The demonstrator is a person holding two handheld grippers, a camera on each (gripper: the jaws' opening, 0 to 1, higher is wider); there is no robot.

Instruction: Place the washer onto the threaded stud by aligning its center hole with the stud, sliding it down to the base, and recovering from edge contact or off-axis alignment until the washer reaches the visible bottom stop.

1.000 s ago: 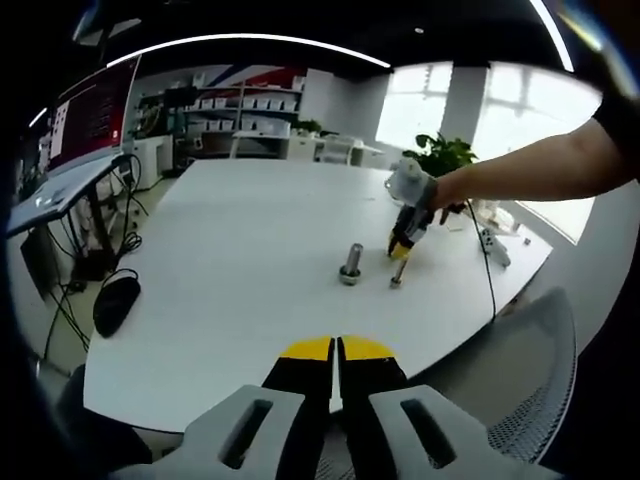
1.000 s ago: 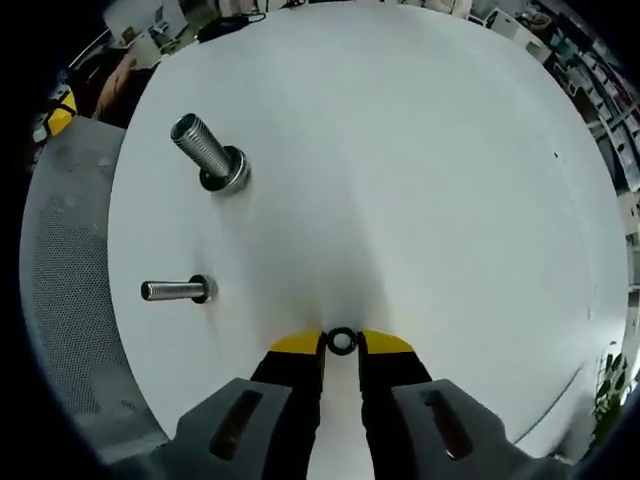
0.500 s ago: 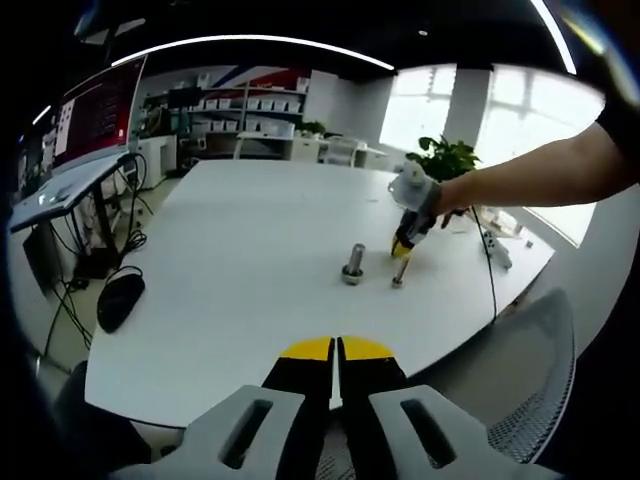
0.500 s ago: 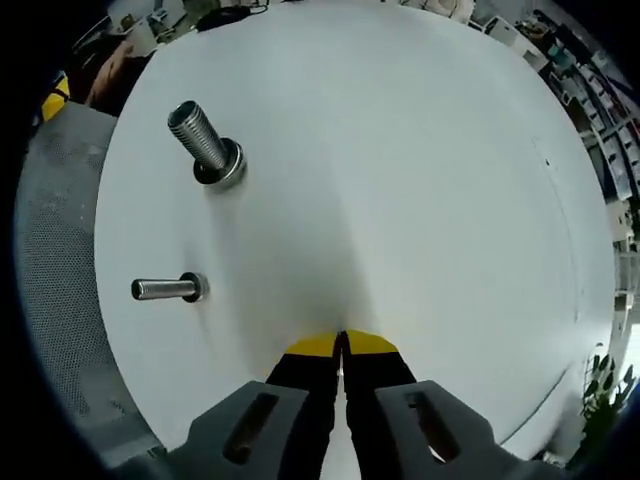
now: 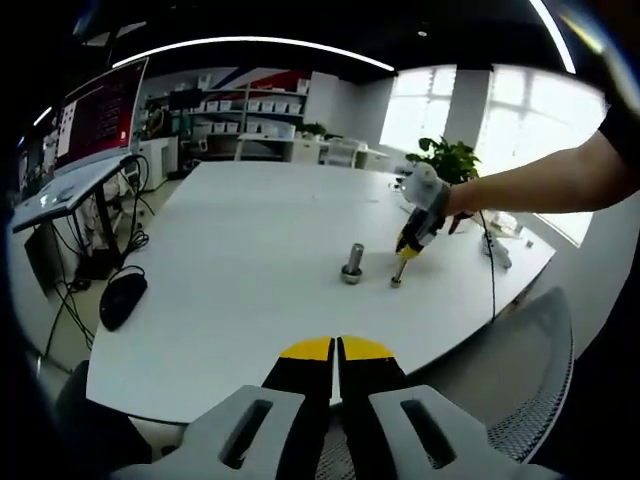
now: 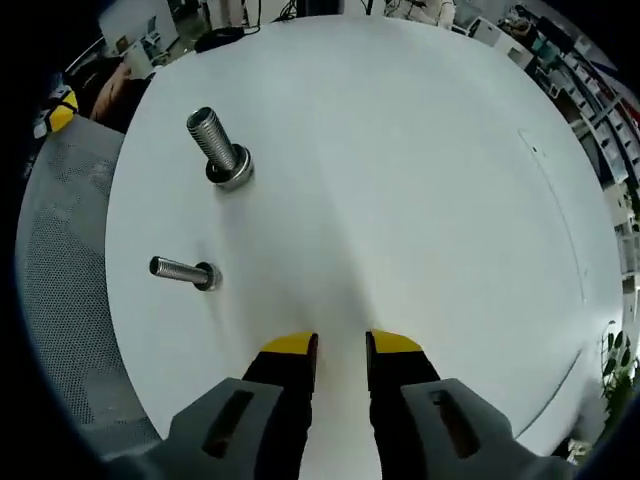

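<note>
Left claw [image 5: 337, 350], 6 o'clock in left gripper view: yellow-tipped jaws pressed together, clenched, nothing seen gripped. It is held back off the near edge of the white round desk [image 5: 250, 230], above a grey mesh chair [image 5: 530, 400].

Right claw [image 6: 340, 350]: jaws parted, released, bare desk [image 6: 450, 200] seen through the gap. No metal washer can be made out between the jaws or on the desk nearby, so its place can't be told.

Mid-desk: a thick threaded steel stud [image 6: 215, 145] is stood upright at 10 o'clock from the right claw. A ring is seen at its foot; whether washer or bolt head can't be told. A thin plain steel stud [image 6: 180, 270] is stood at 9 o'clock, well apart from the thick one.

In the left gripper view the right claw [image 5: 408, 247] is held just above the thin stud [image 5: 397, 278], with the thick stud [image 5: 351, 262] beside it at 9 o'clock.

Far: black mouse [image 5: 120, 298], red monitor screen [image 5: 95, 110], green potted plant [image 5: 445, 155].

Step, as judged: the grip is empty, so seating isn't in hand yet. Next move: the washer has to be found and gripped by its rim, hole left free, then centred over the stud axis before lowering.

Writing: none legible.
</note>
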